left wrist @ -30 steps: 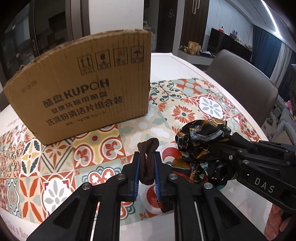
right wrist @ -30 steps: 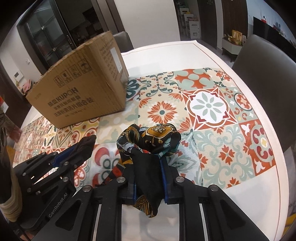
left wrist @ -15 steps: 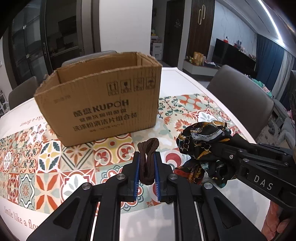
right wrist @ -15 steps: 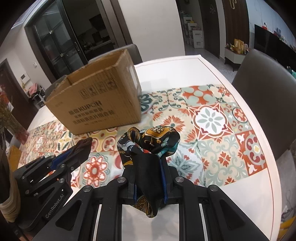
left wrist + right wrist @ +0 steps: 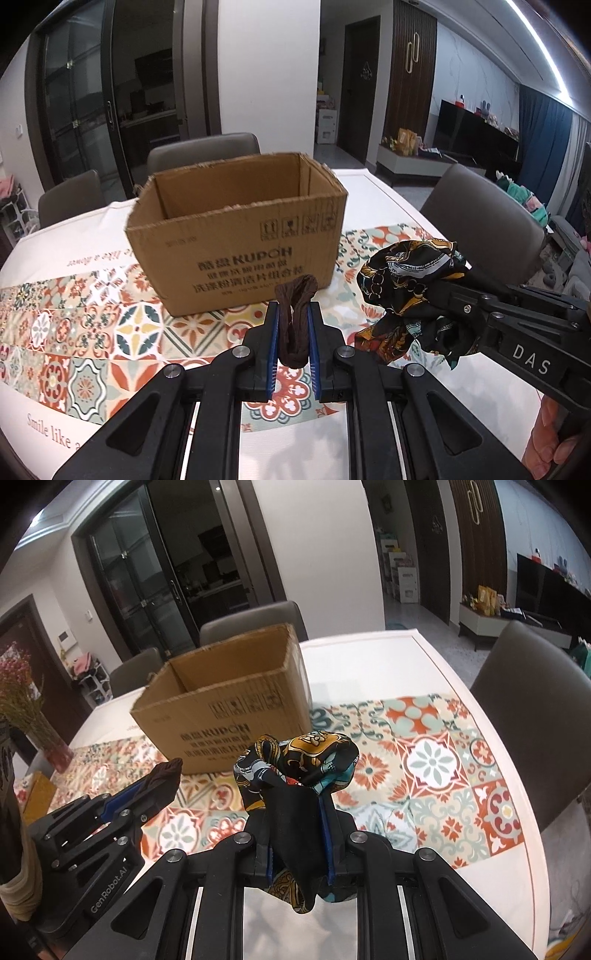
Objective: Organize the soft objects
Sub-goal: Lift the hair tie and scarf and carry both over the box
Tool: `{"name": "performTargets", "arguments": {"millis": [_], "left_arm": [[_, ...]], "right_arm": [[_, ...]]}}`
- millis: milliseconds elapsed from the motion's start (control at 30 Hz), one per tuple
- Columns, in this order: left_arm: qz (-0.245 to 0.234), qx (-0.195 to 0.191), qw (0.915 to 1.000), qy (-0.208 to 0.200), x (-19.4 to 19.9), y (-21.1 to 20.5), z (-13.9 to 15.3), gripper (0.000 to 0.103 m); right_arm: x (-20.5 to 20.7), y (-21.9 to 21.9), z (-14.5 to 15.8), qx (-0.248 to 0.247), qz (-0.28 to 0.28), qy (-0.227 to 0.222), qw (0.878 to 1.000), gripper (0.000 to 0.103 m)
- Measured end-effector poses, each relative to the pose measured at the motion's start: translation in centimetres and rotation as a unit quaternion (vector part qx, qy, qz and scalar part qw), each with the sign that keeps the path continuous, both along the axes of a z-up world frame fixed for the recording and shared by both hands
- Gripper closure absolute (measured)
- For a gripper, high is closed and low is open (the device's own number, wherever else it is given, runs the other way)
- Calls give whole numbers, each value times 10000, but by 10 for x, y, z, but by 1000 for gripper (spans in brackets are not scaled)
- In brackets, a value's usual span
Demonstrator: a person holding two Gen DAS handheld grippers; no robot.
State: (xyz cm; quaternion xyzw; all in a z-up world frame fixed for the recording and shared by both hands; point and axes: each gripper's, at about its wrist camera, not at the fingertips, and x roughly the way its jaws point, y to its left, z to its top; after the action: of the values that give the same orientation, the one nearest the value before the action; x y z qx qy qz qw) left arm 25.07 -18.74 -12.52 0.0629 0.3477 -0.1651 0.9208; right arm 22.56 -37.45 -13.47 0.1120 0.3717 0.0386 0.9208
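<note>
Tabletop (image 5: 373,188) first: white, with a patterned tile-print runner (image 5: 92,332) whose near-left margin reads "Smile like a". Far of centre stands an open-topped cardboard box (image 5: 240,254), its near face printed "KUPOH" above Chinese lines and under a row of handling symbols. Right gripper (image 5: 300,838), marked "DAS" on its side, is clamped on a bunched black, gold and teal patterned scarf (image 5: 299,760), the wad bulging beyond the tips above the runner. Left gripper (image 5: 292,345), marked "GenRobot.AI", pinches a brown folded stocking (image 5: 294,321) between its blue pads, long axis along the fingers, its looped end pointing at the box.
</note>
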Motion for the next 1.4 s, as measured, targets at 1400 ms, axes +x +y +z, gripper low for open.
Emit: {"name": "performTargets", "arguments": {"millis": [1400], "left_arm": [[300,-117,9906,-1330,22,55,103,88]], "right_arm": [[31,45,116,-185,300,-1604,9864,83]]}}
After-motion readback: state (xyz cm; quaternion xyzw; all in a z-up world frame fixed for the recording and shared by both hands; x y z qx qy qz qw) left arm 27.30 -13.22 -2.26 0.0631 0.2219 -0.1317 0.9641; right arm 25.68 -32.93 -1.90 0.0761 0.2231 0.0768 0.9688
